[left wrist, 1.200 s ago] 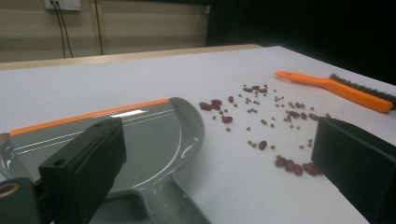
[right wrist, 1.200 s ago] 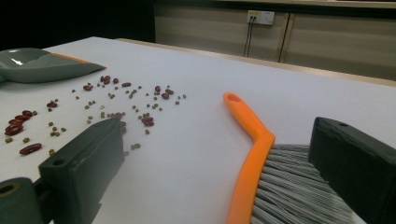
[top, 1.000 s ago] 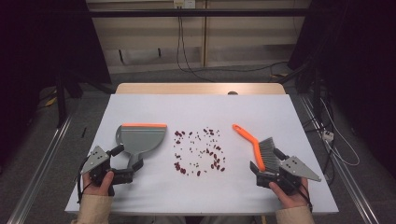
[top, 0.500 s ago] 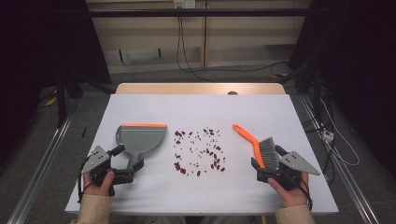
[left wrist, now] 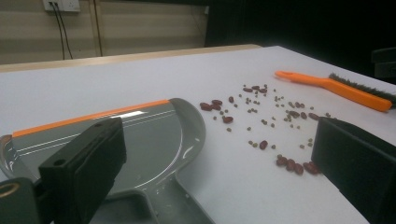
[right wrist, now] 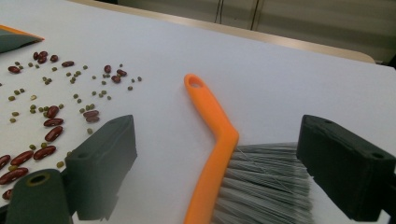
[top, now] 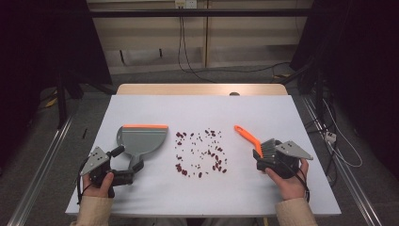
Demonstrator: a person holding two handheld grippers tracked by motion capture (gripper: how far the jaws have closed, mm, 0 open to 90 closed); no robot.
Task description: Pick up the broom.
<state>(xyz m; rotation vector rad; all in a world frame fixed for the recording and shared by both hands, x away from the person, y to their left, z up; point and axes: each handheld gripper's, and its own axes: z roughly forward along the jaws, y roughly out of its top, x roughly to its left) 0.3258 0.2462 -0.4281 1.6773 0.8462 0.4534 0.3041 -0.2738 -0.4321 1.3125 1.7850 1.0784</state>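
Both claws gape, gripping nothing. Right gripper (top: pixel 272 159) straddles the brush (right wrist: pixel 219 154) at table's 4 o'clock; left gripper (top: pixel 123 165) frames the dustpan (top: pixel 141 139) handle at 8. Beans (top: pixel 200 153) lie between. We'd close squarely on each handle before lifting.

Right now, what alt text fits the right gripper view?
An orange-handled brush lies on the white table between the open right gripper's black jaws, grey bristles nearest. Red beans and small green ones lie scattered to its left.
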